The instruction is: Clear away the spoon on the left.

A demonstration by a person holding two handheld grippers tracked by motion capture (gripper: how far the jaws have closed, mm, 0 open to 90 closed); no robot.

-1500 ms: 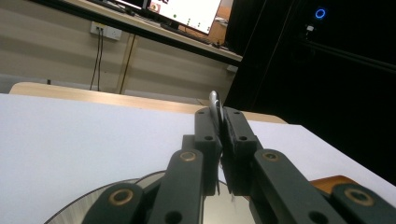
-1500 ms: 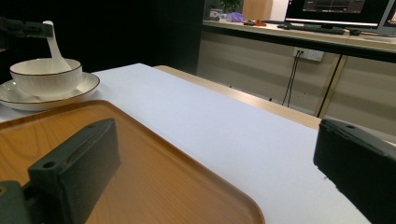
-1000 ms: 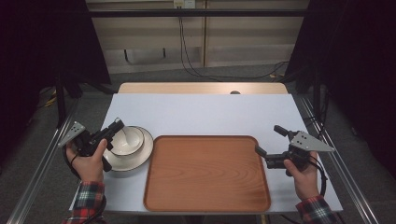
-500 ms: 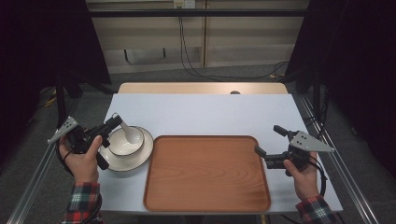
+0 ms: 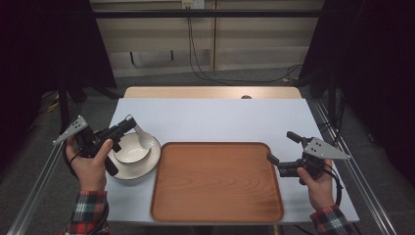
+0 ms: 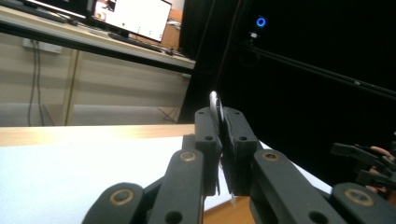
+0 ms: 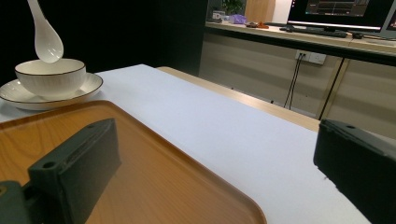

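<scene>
Overhead arrangement. A white table (image 5: pixel 220 117) carries a brown wooden tray (image 5: pixel 217 181) at its near centre and, just beside the tray's left edge, a white bowl (image 5: pixel 131 148) seated on a white plate (image 5: pixel 147 164).

Left side. The left gripper (image 5: pixel 128 125), held in the person's left hand (image 5: pixel 88 159), is tilted upward over the bowl. Its jaws are pressed together on the handle of a white ceramic spoon (image 5: pixel 138 131), whose scoop end hangs down toward the bowl. In the left gripper view the two black jaws meet on a thin pale edge of the spoon (image 6: pixel 214 105) that projects above their tips; the right gripper (image 6: pixel 362 161) appears at the far right of that view, beyond the table.

Right side. The right gripper (image 5: pixel 281 147), held in the right hand (image 5: pixel 318 181), sits at the tray's right edge with its jaws spread wide and nothing between them. In the right gripper view the two jaws stand well apart over the tray (image 7: pixel 154 182). Farther off, the spoon (image 7: pixel 45 39) hangs just above the rim of the bowl (image 7: pixel 50 77), not resting in it, and the bowl stands on the plate (image 7: pixel 88 91).
</scene>
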